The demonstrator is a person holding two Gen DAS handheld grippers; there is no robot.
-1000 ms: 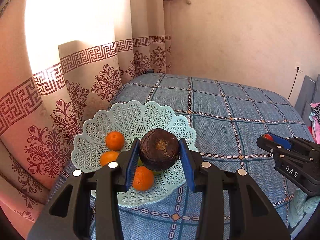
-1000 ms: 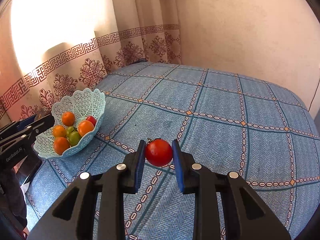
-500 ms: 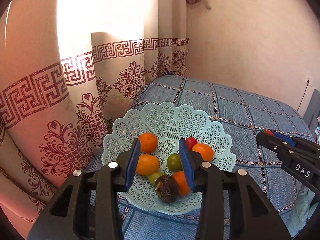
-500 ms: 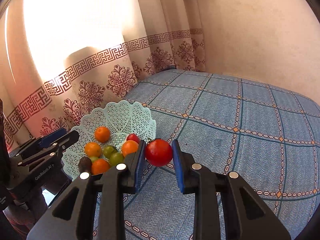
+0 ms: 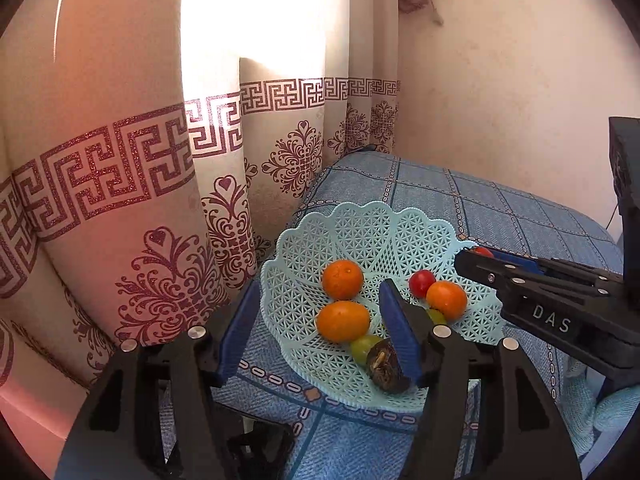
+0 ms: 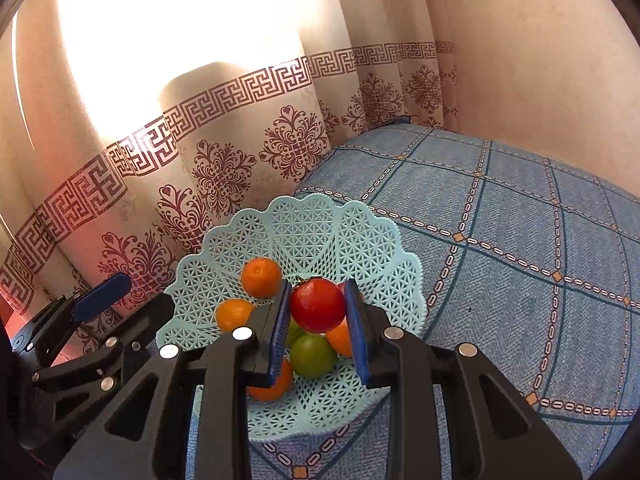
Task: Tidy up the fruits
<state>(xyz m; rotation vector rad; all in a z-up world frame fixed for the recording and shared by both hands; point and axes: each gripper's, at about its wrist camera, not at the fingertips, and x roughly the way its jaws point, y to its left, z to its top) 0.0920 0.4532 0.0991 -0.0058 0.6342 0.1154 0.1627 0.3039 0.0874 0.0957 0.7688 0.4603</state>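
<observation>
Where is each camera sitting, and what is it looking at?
Left wrist: sits on the left gripper, looking along its open blue fingers at the mint lattice basket by the curtain; the right gripper pokes in from the right.
Right wrist: sits on the right gripper, looking down over the basket; its fingers hold a red tomato, and the left gripper shows at the left.
Both show the basket, its oranges, the blue bedspread.
</observation>
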